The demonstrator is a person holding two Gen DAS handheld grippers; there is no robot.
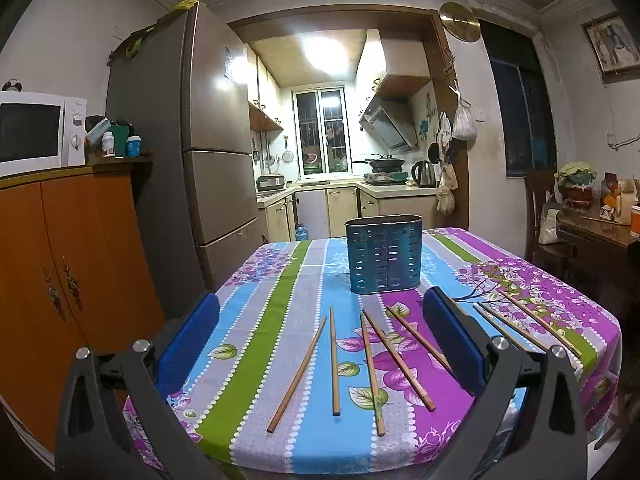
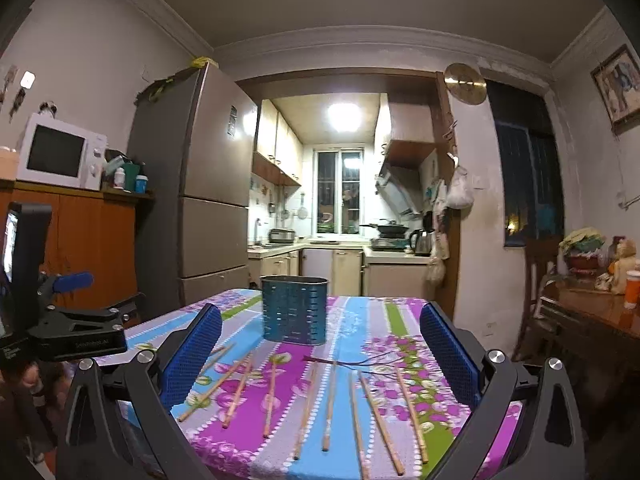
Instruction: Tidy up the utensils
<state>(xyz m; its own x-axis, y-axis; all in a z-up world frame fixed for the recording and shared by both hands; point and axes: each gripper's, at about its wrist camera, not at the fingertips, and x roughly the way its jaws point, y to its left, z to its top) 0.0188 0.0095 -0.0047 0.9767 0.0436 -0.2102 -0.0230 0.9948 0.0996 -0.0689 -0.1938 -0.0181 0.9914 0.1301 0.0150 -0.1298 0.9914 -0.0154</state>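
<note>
Several wooden chopsticks (image 1: pixel 334 360) lie side by side on the striped floral tablecloth (image 1: pixel 280 300), and they also show in the right wrist view (image 2: pixel 330 408). A blue perforated utensil holder (image 1: pixel 383 254) stands upright behind them, also seen in the right wrist view (image 2: pixel 294 309). My left gripper (image 1: pixel 320 344) is open and empty above the near chopsticks. My right gripper (image 2: pixel 320 356) is open and empty above the chopsticks on its side. The left gripper's body (image 2: pixel 76 332) shows at the left of the right wrist view.
An orange cabinet (image 1: pixel 60 280) with a microwave (image 1: pixel 36 132) and a tall fridge (image 1: pixel 200 140) stand left of the table. A wooden side table (image 1: pixel 600 232) with jars and a chair (image 2: pixel 536 292) stand at the right. The kitchen lies behind.
</note>
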